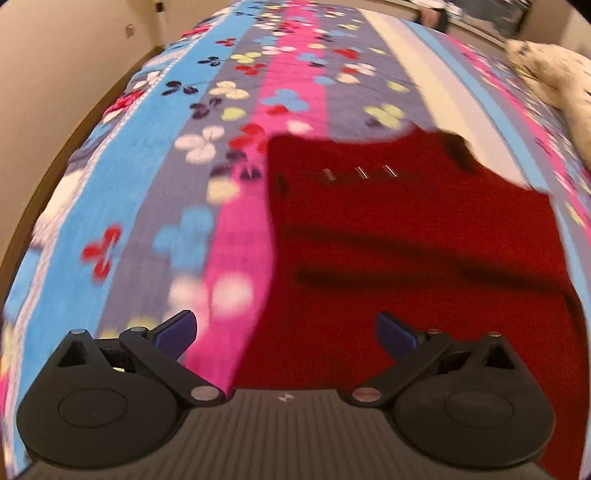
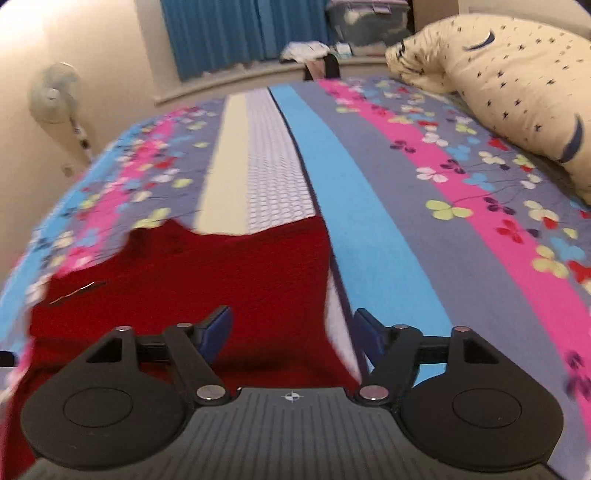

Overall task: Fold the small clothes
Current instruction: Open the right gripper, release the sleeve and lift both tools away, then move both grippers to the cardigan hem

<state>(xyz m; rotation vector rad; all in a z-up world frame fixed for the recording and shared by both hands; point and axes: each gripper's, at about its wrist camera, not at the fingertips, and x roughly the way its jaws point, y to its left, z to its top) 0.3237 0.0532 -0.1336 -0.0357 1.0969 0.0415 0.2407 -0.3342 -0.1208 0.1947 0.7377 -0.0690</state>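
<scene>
A small red knitted garment (image 1: 406, 236) lies flat on the striped floral bedspread (image 1: 177, 155); it has a few small metal fasteners near its far edge. My left gripper (image 1: 286, 334) hangs above the garment's left edge, open, nothing between its blue-padded fingers (image 1: 177, 332). In the right wrist view the same red garment (image 2: 207, 280) fills the lower left, lying on the bedspread (image 2: 388, 206). My right gripper (image 2: 291, 332) stands open over the garment's right edge, with no cloth between its fingers (image 2: 216, 330).
A cream patterned pillow (image 2: 509, 92) lies at the bed's far right, also seen as the pillow (image 1: 554, 77) in the left wrist view. Beyond the bed are a blue curtain (image 2: 221, 33), a standing fan (image 2: 55, 96) and a storage box (image 2: 369, 26).
</scene>
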